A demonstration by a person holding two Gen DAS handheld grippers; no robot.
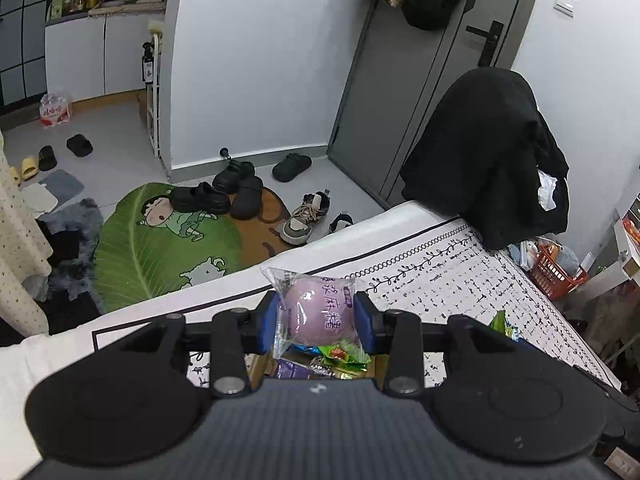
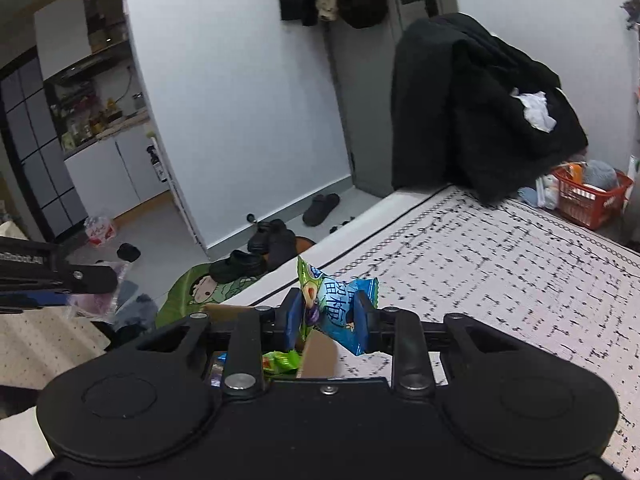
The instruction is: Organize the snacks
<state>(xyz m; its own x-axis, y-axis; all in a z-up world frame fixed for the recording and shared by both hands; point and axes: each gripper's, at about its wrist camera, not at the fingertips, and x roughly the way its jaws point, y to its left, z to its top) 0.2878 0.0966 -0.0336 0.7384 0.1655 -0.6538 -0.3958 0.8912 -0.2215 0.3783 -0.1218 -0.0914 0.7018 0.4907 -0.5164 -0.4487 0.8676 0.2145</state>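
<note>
Clamped in the left hand-held gripper (image 1: 320, 316) is a round purple plastic-wrapped mochi (image 1: 320, 312), a crinkly blue-green candy packet (image 2: 334, 312) is pinched by the right hand-held gripper (image 2: 328, 316), and more wrapped snacks (image 1: 336, 358) are left in the brown cardboard box (image 2: 318, 356) below.

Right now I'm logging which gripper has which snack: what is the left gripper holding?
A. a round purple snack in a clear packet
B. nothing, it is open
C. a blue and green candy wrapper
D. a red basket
A: in the left wrist view the left gripper is shut on the purple snack packet, pinched between its blue fingers; the blue and green wrapper is in the right gripper.
</note>
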